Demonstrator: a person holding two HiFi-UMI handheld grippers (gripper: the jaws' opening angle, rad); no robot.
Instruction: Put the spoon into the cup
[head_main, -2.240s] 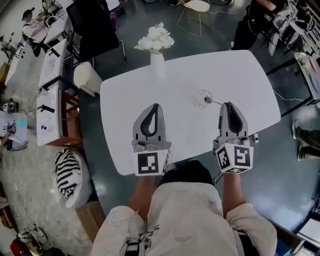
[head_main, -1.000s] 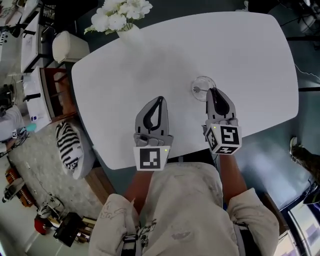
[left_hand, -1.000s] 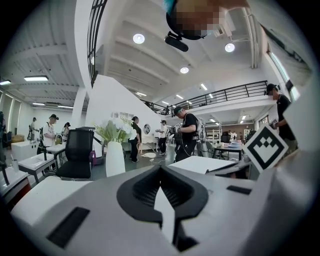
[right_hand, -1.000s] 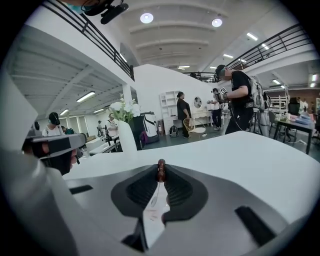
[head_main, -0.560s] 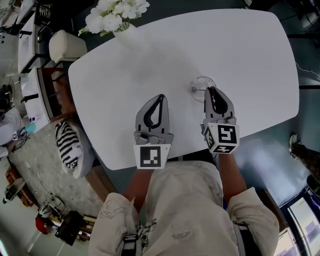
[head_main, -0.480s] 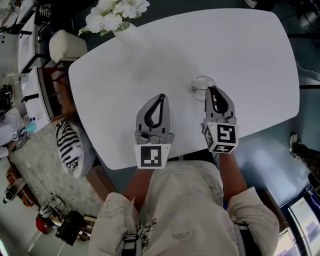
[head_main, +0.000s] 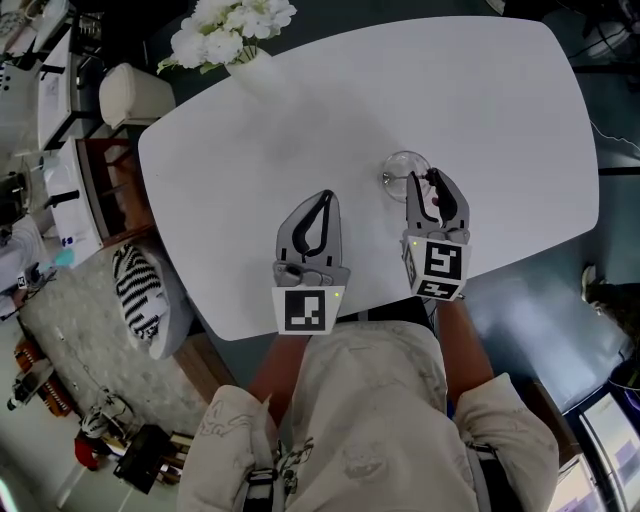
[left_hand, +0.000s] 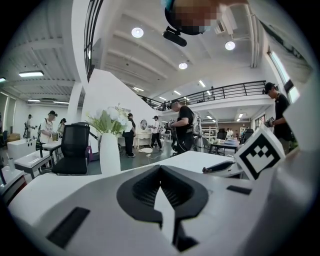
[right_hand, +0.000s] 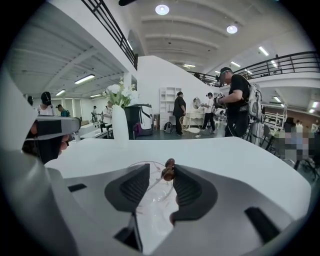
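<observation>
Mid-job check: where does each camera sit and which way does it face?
Head view: on the person's head, looking steeply down at the table; shows torso, forearms, left gripper, right gripper.
Left gripper view: rides that gripper, faces along its shut jaws toward the vase.
Right gripper view: rides that gripper, faces along its opening jaws at the spoon between them, in the cup.
Shared: all three show the vase.

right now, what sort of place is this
Probably a big open-plan workspace or lab: people standing among desks, an office chair, and a railed mezzanine overhead.
</observation>
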